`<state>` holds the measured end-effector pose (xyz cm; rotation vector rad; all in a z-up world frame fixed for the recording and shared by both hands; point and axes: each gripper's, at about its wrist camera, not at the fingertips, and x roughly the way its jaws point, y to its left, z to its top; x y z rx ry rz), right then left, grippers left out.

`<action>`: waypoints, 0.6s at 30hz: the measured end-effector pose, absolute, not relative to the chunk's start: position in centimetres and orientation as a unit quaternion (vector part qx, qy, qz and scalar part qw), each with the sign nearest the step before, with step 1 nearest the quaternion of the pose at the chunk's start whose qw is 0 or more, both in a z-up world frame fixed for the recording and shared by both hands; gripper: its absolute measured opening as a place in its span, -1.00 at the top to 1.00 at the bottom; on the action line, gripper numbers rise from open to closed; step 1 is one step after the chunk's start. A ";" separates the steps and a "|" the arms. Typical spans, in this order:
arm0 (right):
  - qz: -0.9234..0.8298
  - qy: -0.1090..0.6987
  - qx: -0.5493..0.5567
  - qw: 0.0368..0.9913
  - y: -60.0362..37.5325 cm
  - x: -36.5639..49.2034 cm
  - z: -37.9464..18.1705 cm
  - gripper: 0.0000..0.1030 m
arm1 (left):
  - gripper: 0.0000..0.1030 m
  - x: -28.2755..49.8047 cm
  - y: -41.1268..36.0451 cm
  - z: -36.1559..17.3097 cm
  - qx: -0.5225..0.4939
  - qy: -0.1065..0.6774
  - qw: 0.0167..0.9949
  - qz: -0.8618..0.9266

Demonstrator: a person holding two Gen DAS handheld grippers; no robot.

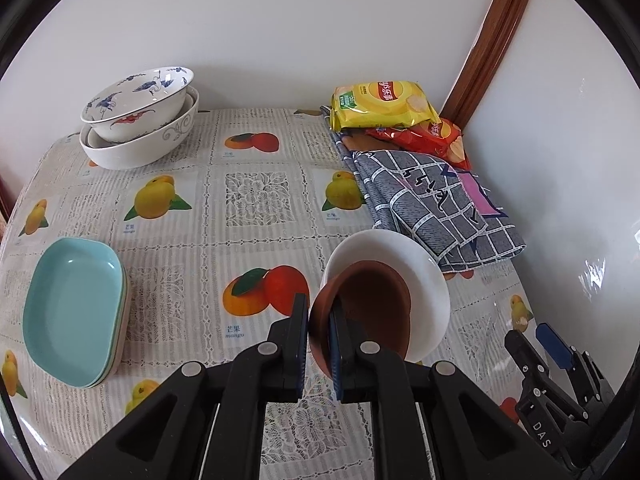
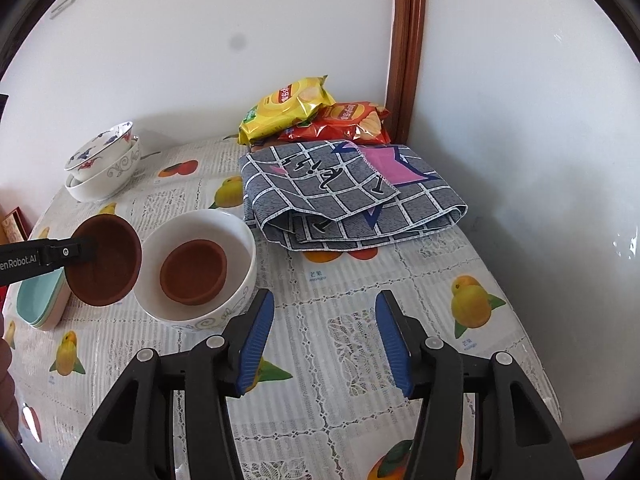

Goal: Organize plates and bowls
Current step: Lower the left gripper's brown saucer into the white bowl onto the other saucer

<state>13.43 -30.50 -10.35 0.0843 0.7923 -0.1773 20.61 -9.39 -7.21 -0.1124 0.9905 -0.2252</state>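
left claw [image 1: 319,330] clamped tight; right claw [image 2: 325,334] spread, pads bare.

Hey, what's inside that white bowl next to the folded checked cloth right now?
The white bowl holds one small brown clay dish, sitting upright on its bottom. The bowl's floor under that dish is covered, so anything beneath it can't be seen.

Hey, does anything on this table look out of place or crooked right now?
Yes. The blue-patterned bowl sits tilted on the stacked white bowls by the wall. A brown bowl lies in the white bowl, while the left gripper holds another brown bowl tipped steeply.
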 end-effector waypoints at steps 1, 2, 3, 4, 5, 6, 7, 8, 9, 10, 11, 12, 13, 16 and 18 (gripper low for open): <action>-0.088 0.382 0.044 0.919 -30.7 13.4 -10.4 -0.02 | 0.80 20.9 -9.7 -7.4 -0.051 0.476 0.871 -0.110; -0.089 0.381 0.048 0.919 -31.0 13.5 -10.4 -0.02 | 0.80 21.1 -10.1 -7.6 -0.047 0.477 0.871 -0.112; -0.087 0.382 0.054 0.918 -31.2 13.6 -10.5 -0.02 | 0.80 21.3 -10.4 -7.7 -0.041 0.476 0.871 -0.113; -0.083 0.384 0.060 0.918 -31.4 13.7 -10.7 -0.02 | 0.80 21.4 -10.7 -7.8 -0.035 0.473 0.873 -0.112; -0.080 0.387 0.064 0.916 -31.6 13.9 -10.9 -0.02 | 0.80 21.6 -11.0 -8.0 -0.031 0.471 0.875 -0.110; -0.077 0.391 0.067 0.915 -31.7 14.1 -11.1 -0.02 | 0.80 21.8 -11.3 -8.1 -0.030 0.471 0.875 -0.109; -0.076 0.396 0.066 0.913 -31.8 14.3 -11.4 -0.02 | 0.80 22.2 -11.5 -8.3 -0.030 0.475 0.873 -0.111; -0.076 0.400 0.063 0.911 -31.8 14.5 -11.7 -0.02 | 0.80 22.5 -11.7 -8.6 -0.033 0.479 0.870 -0.114; -0.076 0.404 0.059 0.910 -31.9 14.7 -11.9 -0.02 | 0.80 22.8 -12.0 -8.9 -0.035 0.482 0.868 -0.117; -0.076 0.406 0.056 0.909 -31.9 14.8 -12.1 -0.02 | 0.80 23.1 -12.2 -9.3 -0.036 0.485 0.866 -0.119; -0.076 0.408 0.053 0.908 -32.0 14.9 -12.3 -0.02 | 0.80 23.3 -12.4 -9.5 -0.035 0.489 0.864 -0.118; -0.078 0.409 0.052 0.908 -32.1 14.9 -12.5 -0.02 | 0.80 23.6 -12.5 -9.8 -0.034 0.491 0.863 -0.117; -0.079 0.410 0.054 0.907 -32.3 14.8 -12.7 -0.02 | 0.80 23.8 -12.7 -10.0 -0.035 0.493 0.862 -0.116; -0.073 0.415 0.074 0.904 -33.1 14.8 -13.1 -0.02 | 0.80 24.4 -12.9 -10.8 -0.039 0.498 0.859 -0.116; -0.071 0.421 0.093 0.899 -33.5 15.0 -13.6 -0.02 | 0.79 24.7 -12.9 -11.0 -0.048 0.499 0.857 -0.118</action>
